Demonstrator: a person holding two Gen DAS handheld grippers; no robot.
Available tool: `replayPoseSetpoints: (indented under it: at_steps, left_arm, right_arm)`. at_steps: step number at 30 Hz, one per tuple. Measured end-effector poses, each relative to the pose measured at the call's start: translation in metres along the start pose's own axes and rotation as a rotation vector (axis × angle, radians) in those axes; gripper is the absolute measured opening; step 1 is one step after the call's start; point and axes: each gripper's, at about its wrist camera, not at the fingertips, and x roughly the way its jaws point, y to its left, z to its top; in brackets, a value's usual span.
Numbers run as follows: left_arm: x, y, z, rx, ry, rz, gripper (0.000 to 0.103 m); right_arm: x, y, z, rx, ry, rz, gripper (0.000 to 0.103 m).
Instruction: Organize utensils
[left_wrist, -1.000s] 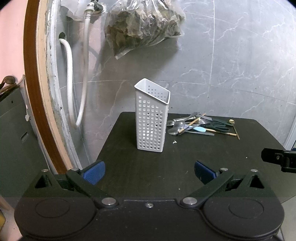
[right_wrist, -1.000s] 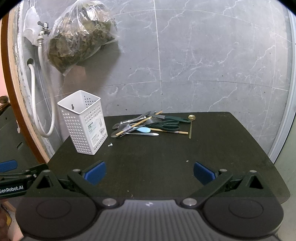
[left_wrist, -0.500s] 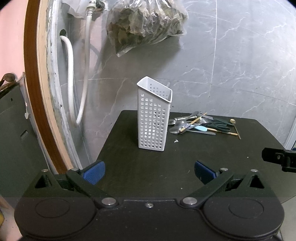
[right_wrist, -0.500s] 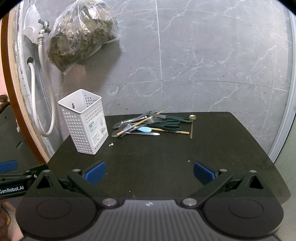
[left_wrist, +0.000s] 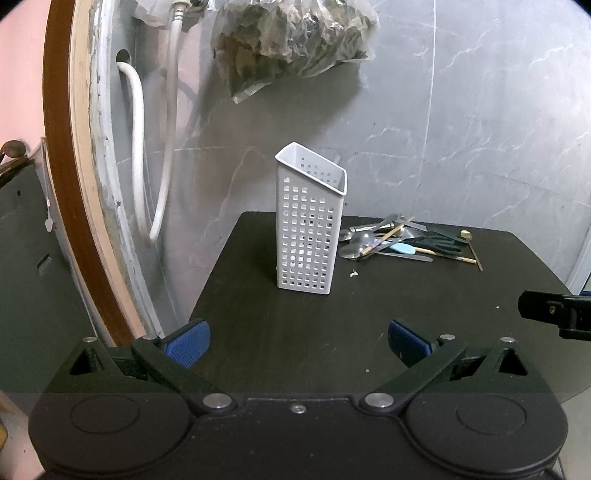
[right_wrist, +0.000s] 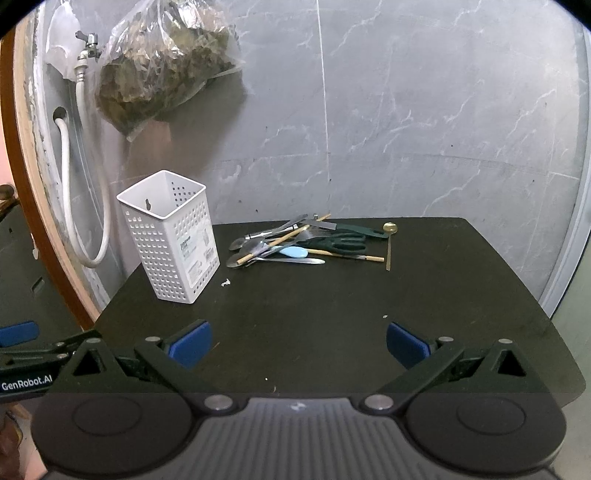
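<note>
A white perforated utensil holder (left_wrist: 308, 225) (right_wrist: 171, 236) stands upright and empty at the back left of the black table (right_wrist: 314, 325). A pile of utensils (right_wrist: 299, 245) (left_wrist: 399, 243) lies to its right near the wall: metal spoons, wooden chopsticks, a light blue spoon, dark green scissors and a gold spoon (right_wrist: 389, 242). My left gripper (left_wrist: 299, 341) is open and empty above the table's front left, facing the holder. My right gripper (right_wrist: 299, 343) is open and empty above the table's front.
A grey marble wall stands behind the table. A plastic bag of dried leaves (right_wrist: 162, 62) hangs over the holder. A white hose (left_wrist: 138, 155) and a brown curved frame (left_wrist: 64, 184) are left of the table. A small white scrap (right_wrist: 225, 283) lies by the holder.
Both grippers have shifted slightly; the holder and pile sit a little lower and further right in both views. Nothing on the table has moved. Both grippers stay open.
</note>
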Motion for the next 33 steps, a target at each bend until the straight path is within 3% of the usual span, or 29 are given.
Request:
replayPoseSetpoints:
  at_steps: [17, 33]
  left_arm:
    - [0.011, -0.001, 0.003, -0.004, 0.024, 0.002, 0.102]
    - [0.042, -0.009, 0.005, -0.014, 0.094, 0.028, 0.102]
  right_arm:
    - [0.014, -0.001, 0.005, -0.005, 0.031, 0.001, 0.103]
    - [0.049, -0.011, 0.004, -0.015, 0.119, 0.04, 0.103]
